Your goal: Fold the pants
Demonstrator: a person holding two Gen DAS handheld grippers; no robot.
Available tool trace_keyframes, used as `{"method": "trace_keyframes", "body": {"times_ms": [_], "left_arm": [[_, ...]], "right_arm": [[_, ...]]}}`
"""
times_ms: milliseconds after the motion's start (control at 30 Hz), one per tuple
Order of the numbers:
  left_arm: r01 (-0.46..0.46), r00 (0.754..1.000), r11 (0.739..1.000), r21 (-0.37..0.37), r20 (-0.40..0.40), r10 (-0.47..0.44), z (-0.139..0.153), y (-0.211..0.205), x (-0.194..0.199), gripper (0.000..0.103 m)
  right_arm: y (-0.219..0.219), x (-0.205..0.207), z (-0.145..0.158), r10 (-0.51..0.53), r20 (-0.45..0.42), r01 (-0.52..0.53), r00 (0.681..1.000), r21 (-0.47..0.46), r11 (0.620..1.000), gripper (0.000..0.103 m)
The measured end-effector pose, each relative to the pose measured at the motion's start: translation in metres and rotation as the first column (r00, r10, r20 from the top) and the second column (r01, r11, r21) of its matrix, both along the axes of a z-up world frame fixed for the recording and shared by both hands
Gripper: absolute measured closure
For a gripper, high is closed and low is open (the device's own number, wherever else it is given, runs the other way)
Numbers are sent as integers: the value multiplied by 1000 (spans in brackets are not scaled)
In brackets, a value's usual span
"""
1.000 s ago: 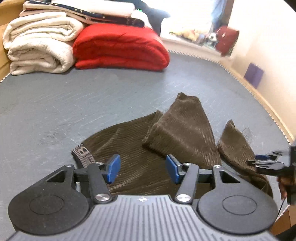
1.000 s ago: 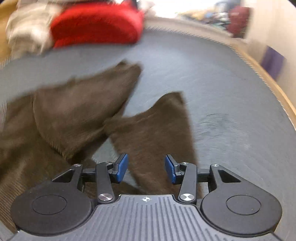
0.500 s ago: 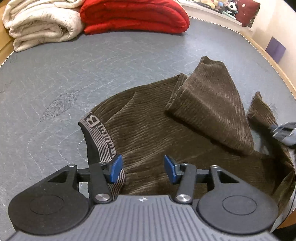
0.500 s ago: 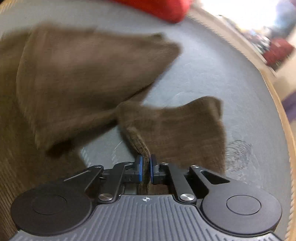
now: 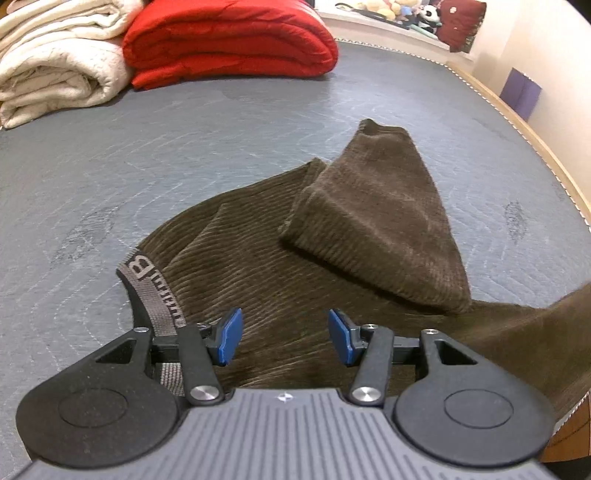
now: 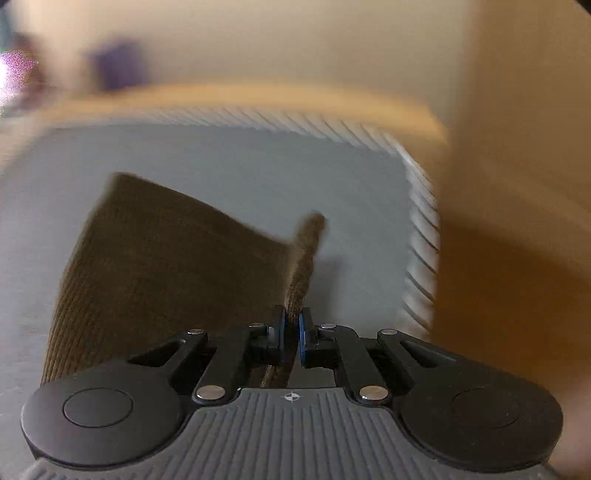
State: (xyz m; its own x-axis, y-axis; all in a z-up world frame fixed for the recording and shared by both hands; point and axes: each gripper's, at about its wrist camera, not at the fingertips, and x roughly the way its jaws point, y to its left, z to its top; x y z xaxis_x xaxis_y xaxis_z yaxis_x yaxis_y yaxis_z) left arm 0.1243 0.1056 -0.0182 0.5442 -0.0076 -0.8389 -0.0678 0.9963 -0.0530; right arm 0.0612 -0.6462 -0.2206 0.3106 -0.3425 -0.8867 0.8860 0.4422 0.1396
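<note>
Corduroy fills the near half of the left wrist view: brown pants [image 5: 280, 280] lie spread on a grey quilted bed [image 5: 155, 155], their grey lettered waistband [image 5: 151, 291] curving along the near left edge of the cloth, and one leg [image 5: 376, 218] is folded back over the body so that its cuff end points toward the far side. The left claw [image 5: 284, 334] hangs over the waist area with its blue pads [image 5: 229, 334] apart and nothing pinched between them; the waistband passes just under its left finger. Bare grey quilt runs wide open to the left and beyond the folded leg. At the far edge sit a folded red blanket [image 5: 229, 37] and a cream blanket [image 5: 55, 70], well apart from the pants. A piped seam and a wooden rim [image 5: 524, 129] close the bed on the right, with a pale wall behind and a purple patch [image 5: 521, 92] on it; soft toys [image 5: 399, 11] line a far ledge. In the right wrist view, heavily blurred, the right claw [image 6: 291, 334] is clamped on a fold of the pants [image 6: 162, 266], the other leg, which trails off to the left over the quilt. The corner of the bed [image 6: 417, 177] lies close ahead and to the right, with open grey surface between cloth and edge, and tan wall beyond.
</note>
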Motion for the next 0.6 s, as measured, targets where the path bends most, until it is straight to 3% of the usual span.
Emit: {"method": "trace_keyframes", "body": {"times_ms": [100, 200, 267, 300, 367, 400, 500, 600], "left_arm": [[4, 1000, 1000, 2, -13, -4, -3, -6, 1, 44], [0, 1000, 1000, 1, -25, 0, -7, -10, 3, 44], [2, 1000, 1000, 5, -25, -2, -8, -13, 5, 43], [1, 1000, 1000, 7, -26, -1, -9, -13, 5, 42], [0, 999, 1000, 10, -32, 0, -10, -15, 7, 40], [1, 999, 1000, 14, -35, 0, -11, -15, 8, 40], [1, 999, 1000, 25, -45, 0, -16, -16, 10, 40], [-1, 999, 1000, 31, -53, 3, -19, -15, 11, 40]], "right_arm": [[-19, -23, -24, -119, -63, 123, 991, 75, 990, 90], [-14, -18, 0, -118, 27, 118, 993, -4, 993, 87], [-4, -6, 18, -36, 155, 47, 987, -68, 997, 85], [3, 1, 23, 28, 225, -11, 974, -77, 997, 76], [14, 20, 23, 153, 338, -146, 929, -46, 988, 60], [23, 32, 20, 206, 372, -211, 905, -26, 977, 59], [45, 68, 7, 294, 379, -311, 877, -16, 950, 59], [53, 90, -15, 319, 326, -336, 890, -6, 942, 59]]}}
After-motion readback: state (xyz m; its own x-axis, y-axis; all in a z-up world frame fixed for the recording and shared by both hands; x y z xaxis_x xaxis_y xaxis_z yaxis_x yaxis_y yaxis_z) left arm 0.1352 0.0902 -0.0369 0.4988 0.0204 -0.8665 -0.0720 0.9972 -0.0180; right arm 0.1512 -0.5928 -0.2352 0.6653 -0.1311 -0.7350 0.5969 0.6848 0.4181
